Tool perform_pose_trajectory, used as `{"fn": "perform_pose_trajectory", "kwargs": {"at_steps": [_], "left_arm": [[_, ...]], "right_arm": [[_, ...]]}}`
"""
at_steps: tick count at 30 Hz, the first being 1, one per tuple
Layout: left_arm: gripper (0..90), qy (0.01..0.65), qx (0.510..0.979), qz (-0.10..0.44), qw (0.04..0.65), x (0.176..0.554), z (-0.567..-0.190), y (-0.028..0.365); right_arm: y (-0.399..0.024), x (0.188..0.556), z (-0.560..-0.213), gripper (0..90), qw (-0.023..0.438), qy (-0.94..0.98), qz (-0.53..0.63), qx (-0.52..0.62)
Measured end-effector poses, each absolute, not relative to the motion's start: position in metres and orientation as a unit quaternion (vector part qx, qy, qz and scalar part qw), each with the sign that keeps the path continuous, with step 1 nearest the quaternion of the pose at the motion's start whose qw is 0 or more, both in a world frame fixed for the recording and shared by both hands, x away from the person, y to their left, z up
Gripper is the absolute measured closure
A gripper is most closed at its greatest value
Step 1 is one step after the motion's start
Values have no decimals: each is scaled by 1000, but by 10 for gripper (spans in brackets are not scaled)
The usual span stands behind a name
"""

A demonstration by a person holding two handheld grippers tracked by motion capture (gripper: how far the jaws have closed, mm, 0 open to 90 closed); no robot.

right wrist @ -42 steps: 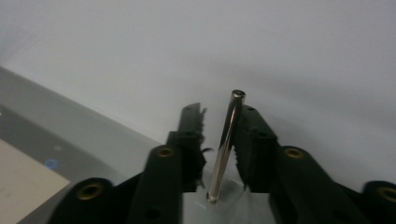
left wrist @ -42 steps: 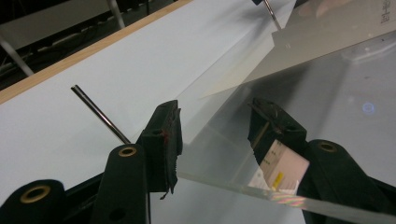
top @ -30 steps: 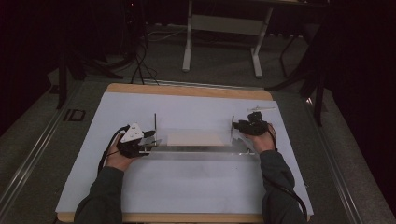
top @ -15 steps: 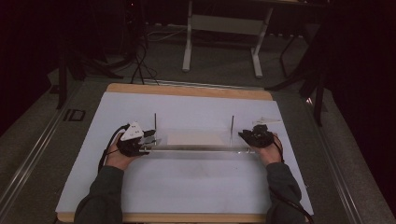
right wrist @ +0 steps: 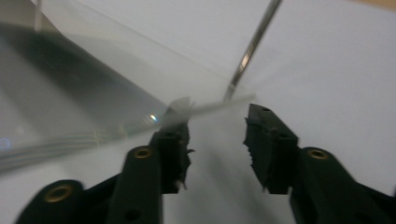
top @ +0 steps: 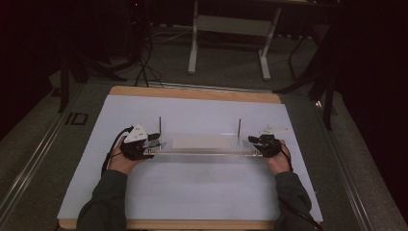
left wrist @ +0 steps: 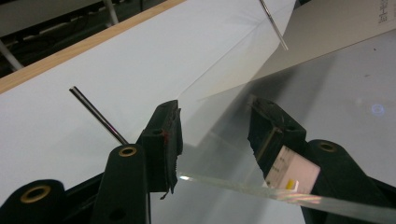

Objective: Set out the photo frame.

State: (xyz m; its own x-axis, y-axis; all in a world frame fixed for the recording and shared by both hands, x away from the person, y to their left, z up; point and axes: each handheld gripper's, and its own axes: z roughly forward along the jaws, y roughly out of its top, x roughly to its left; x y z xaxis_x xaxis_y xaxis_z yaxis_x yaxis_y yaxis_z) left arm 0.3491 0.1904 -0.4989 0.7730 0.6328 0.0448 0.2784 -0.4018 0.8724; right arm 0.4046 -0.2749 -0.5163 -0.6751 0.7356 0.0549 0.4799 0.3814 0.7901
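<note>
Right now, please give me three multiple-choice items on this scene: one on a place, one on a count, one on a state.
1. Where is the clear plate?
A. between the two hand-held grippers
B. on the floor
C. behind the table

2. How many thin metal rods stand on it?
A. one
B. two
C. four

3. The left hand-held gripper is
A. shut flat
B. open around the plate's edge
C. holding a rod

Answers: 1 A, it spans from left gripper to right hand-held gripper; 2 B, left rod and right rod; 3 B, gap visible between jaws.

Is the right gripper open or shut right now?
Open. The right gripper shows a clear gap between its jaws, with the clear plate's edge by one jaw.
</note>
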Motion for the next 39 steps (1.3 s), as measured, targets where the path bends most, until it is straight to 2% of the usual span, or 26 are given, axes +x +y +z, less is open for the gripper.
{"fn": "perform_pose_trajectory", "kwargs": {"at_steps": [18, 24, 39], "left_arm": [[509, 288, 809, 170, 483, 357, -496, 194], [503, 293, 804, 166, 490, 361, -495, 195], [488, 303, 790, 164, 508, 368, -493, 197]], "right_arm": [[-258, 402, -508, 354, 171, 818, 461, 298], [-257, 405, -508, 380, 161, 812, 479, 292], [-259, 413, -510, 348, 129, 790, 513, 311]]}}
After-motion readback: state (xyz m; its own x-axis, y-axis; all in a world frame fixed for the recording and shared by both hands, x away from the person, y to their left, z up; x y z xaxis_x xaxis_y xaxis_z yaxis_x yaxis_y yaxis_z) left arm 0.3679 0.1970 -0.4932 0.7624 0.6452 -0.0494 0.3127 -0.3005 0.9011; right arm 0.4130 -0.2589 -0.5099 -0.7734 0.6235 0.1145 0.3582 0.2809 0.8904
